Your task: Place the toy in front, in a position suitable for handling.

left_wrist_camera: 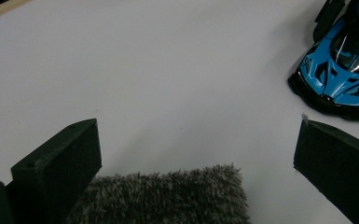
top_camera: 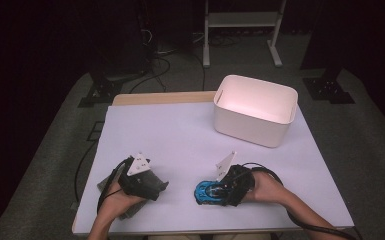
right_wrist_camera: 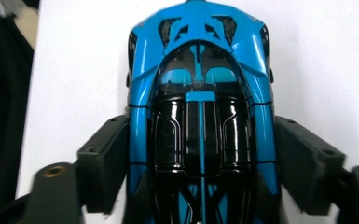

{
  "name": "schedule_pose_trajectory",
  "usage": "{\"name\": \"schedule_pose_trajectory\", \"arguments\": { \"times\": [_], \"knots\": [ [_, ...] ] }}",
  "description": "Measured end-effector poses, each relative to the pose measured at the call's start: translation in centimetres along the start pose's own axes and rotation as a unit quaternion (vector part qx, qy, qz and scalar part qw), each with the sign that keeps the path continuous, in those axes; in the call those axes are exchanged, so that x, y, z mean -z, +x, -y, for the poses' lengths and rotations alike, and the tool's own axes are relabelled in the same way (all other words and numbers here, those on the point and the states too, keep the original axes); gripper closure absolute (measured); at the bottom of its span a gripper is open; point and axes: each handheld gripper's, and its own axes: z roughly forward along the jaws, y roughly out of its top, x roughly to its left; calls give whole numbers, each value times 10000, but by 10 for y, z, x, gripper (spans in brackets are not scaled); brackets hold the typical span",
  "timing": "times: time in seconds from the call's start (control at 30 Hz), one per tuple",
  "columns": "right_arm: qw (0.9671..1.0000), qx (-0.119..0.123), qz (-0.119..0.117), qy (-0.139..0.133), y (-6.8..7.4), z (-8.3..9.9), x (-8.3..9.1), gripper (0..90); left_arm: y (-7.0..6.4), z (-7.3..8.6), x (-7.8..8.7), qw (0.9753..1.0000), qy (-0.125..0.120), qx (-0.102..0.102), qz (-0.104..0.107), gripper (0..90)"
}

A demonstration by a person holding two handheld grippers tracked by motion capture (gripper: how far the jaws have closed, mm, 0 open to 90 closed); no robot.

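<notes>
A blue and black toy car (top_camera: 205, 193) (right_wrist_camera: 200, 70) stands on the white table (top_camera: 180, 135) near the front, right of centre, nose pointing left. My right gripper (top_camera: 219, 192) (right_wrist_camera: 200, 154) comes from the car's rear, and its two jaws press against the car's sides. My left gripper (top_camera: 155, 186) (left_wrist_camera: 198, 135) rests at the front left, its jaws wide apart. A grey fuzzy cloth (top_camera: 125, 209) (left_wrist_camera: 168, 198) lies under it and reaches between the jaw bases. The car's nose (left_wrist_camera: 342, 70) appears at the upper right of the left gripper view.
A white open bin (top_camera: 240, 82) stands at the back right of the table. A strip of wooden edge (top_camera: 160, 97) runs along the table's far side. Cables trail from both grippers toward the front edge.
</notes>
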Motion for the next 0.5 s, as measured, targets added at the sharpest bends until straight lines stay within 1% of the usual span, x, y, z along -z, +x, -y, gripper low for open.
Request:
{"name": "schedule_pose_trajectory", "arguments": {
  "times": [0.03, 0.07, 0.1, 0.13, 0.17, 0.2, 0.23, 0.27, 0.33, 0.37, 0.4, 0.43, 0.47, 0.5],
  "knots": [
    [9999, -78, -57, -61, -1, 1, 0, 209, 0, 1, -1, 10000, 34, -32, 28, 3],
    [9999, -78, -57, -61, -1, 1, 0, 209, 0, 1, -1, 10000, 34, -32, 28, 3],
    [9996, -151, -55, -226, -1, 2, 4, 198, -1, 1, -1, 10000, 35, -53, 32, 3],
    [9996, -151, -55, -226, -1, 2, 4, 198, -1, 1, -1, 10000, 47, -62, 38, 3],
    [9987, -214, -59, -449, -2, 4, 11, 198, 0, 2, -1, 9999, 75, -76, 59, 3],
    [9987, -214, -59, -449, -2, 4, 11, 198, 0, 2, -1, 9999, 75, -76, 59, 18],
    [9983, -265, -24, -525, -2, 4, 15, 197, 1, 3, -1, 9999, 65, -74, 82, 18],
    [9980, -276, 27, -564, -2, 6, 18, 195, 1, 3, -1, 9998, 92, -106, 109, 59],
    [9976, -284, 92, -625, -1, 10, 24, 194, 2, 5, -2, 9997, 168, -129, 138, 58],
    [9973, -335, 131, -640, 0, 15, 28, 193, 2, 6, -2, 9994, 240, -157, 193, 80],
    [9973, -335, 131, -640, 0, 15, 28, 193, 2, 6, -2, 9994, 240, -157, 193, 99],
    [9970, -377, 140, -655, 1, 17, 29, 192, 2, 6, -2, 9991, 304, -184, 245, 99],
    [9964, -440, 140, -717, 1, 21, 31, 191, 2, 7, -2, 9988, 343, -202, 275, 119],
    [9947, -543, 106, -871, 1, 28, 35, 191, 2, 7, -2, 9985, 406, -230, 294, 125]
  ]
}}
